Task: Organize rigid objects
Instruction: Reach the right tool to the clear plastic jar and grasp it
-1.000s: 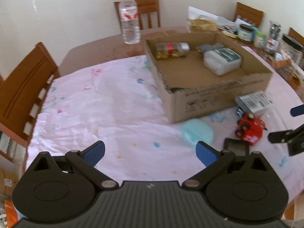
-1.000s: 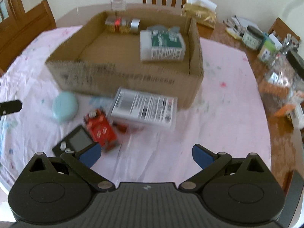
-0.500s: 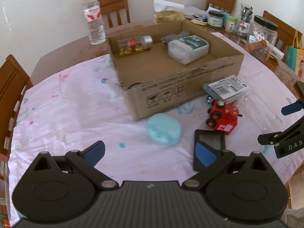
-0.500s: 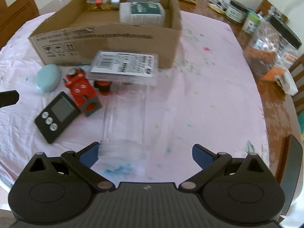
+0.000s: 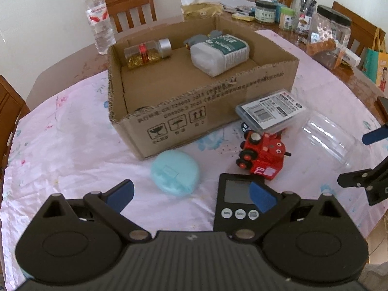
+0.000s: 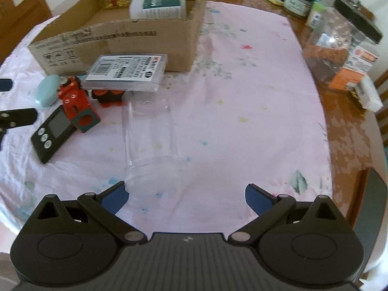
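A cardboard box (image 5: 184, 118) (image 6: 116, 38) on the pink cloth holds a small glass jar (image 5: 148, 52) and a white bottle (image 5: 218, 53) lying down. In front of the box lie a light blue oval case (image 5: 175, 173) (image 6: 47, 91), a black timer (image 5: 236, 201) (image 6: 52, 134), a red toy train (image 5: 263, 154) (image 6: 77, 104), a flat clear labelled case (image 5: 270, 112) (image 6: 126, 71) and a clear plastic jar (image 6: 151, 140) (image 5: 327, 138) on its side. My left gripper (image 5: 191, 195) is open just short of the blue case and the timer. My right gripper (image 6: 186, 195) is open, its left finger at the clear jar's near end.
A water bottle (image 5: 99, 21) stands behind the box. Jars, packets and clutter (image 6: 339, 48) crowd the bare wooden table at the right. Wooden chairs (image 5: 131, 7) ring the table. The pink cloth (image 6: 242, 111) is bare to the right of the clear jar.
Both grippers have pulled back and swung. The left one now faces the blue case and timer close up. The right one now has the clear jar's end by its left finger.
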Available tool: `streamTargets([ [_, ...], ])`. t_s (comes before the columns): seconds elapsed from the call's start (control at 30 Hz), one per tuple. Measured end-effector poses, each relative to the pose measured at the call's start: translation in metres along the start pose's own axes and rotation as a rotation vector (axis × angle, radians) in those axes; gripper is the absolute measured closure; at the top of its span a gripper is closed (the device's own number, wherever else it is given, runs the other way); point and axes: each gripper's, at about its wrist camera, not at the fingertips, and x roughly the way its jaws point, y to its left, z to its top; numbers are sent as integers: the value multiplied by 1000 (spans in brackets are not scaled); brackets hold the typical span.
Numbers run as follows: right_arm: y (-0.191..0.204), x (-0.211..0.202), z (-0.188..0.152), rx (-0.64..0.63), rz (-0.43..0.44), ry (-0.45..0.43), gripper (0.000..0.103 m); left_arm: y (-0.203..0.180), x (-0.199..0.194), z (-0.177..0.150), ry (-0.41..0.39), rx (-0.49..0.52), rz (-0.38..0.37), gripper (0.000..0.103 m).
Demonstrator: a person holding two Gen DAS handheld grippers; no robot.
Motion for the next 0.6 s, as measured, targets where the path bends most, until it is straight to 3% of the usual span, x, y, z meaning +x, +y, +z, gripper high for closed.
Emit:
streamTargets([
  [0.3,14,0,10,-144,67,-3,0,-16,14,-17,81,13,-50,2],
  [0.6,36,-9,14,-191,171,-10,0,4,15,-40,130,-35,-2,1],
])
